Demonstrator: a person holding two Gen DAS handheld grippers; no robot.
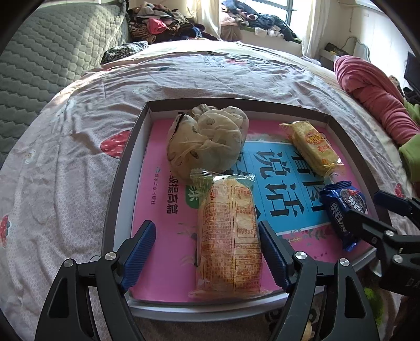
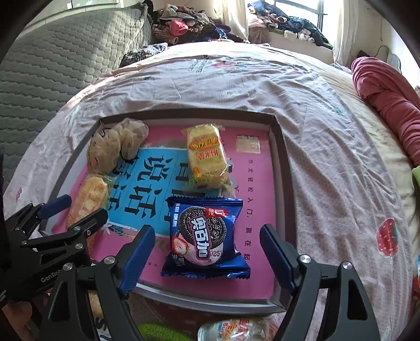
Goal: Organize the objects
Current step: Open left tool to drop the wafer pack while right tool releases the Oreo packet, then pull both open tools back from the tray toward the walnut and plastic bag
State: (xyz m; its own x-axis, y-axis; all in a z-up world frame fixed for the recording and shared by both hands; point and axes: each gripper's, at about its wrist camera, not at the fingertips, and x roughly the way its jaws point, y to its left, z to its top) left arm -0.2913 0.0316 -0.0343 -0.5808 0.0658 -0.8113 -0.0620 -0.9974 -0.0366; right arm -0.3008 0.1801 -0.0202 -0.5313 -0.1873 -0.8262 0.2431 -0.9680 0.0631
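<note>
A shallow grey box (image 1: 123, 168) (image 2: 282, 168) lies on the bed with a pink and blue book cover as its floor. In it lie a long orange cracker pack (image 1: 229, 233) (image 2: 88, 200), a yellow cracker pack (image 1: 313, 147) (image 2: 207, 156), a blue cookie pack (image 1: 344, 212) (image 2: 206, 237) and a bundled beige mesh bag (image 1: 210, 139) (image 2: 115, 144). My left gripper (image 1: 207, 251) is open, its jaws on either side of the orange pack. My right gripper (image 2: 207, 257) is open, astride the blue cookie pack.
The box sits on a pink strawberry-print bedsheet (image 1: 65, 162). A grey quilted headboard (image 1: 47, 57) stands at the left, a red blanket (image 1: 378, 97) at the right, piled clothes (image 1: 168, 23) at the back. A clear wrapped item (image 2: 233, 330) lies in front of the box.
</note>
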